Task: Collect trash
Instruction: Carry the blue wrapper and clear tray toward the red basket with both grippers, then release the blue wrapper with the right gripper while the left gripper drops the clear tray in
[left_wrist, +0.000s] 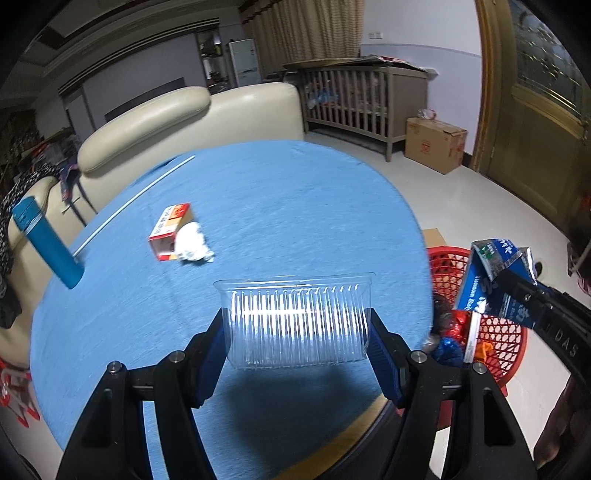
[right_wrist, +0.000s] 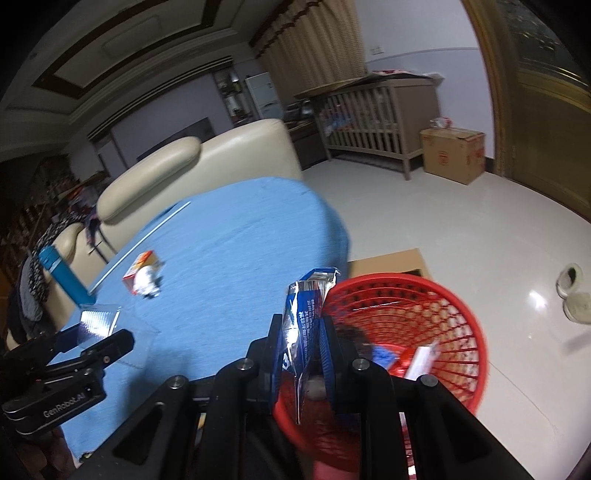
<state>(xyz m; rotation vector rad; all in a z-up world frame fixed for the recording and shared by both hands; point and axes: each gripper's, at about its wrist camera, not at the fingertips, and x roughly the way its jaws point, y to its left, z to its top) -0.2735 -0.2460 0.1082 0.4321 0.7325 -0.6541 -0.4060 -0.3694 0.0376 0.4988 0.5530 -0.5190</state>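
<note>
My left gripper (left_wrist: 297, 328) is shut on a clear ribbed plastic container (left_wrist: 295, 321) and holds it just above the blue tablecloth (left_wrist: 280, 206). My right gripper (right_wrist: 301, 354) is shut on a flattened blue and silver carton (right_wrist: 304, 317), held at the near rim of the red mesh basket (right_wrist: 436, 332). The carton (left_wrist: 491, 280) and basket (left_wrist: 498, 332) also show at the right of the left wrist view. A red and white small box (left_wrist: 170, 230) and a crumpled white paper ball (left_wrist: 192, 248) lie together on the cloth.
A blue cylinder (left_wrist: 44, 242) stands at the table's left edge beside a thin white rod (left_wrist: 133, 205). The basket holds several wrappers. A cream sofa (left_wrist: 192, 118) sits behind the table. A cardboard box (left_wrist: 436, 144) and a wooden crib (left_wrist: 362, 99) stand on the floor beyond.
</note>
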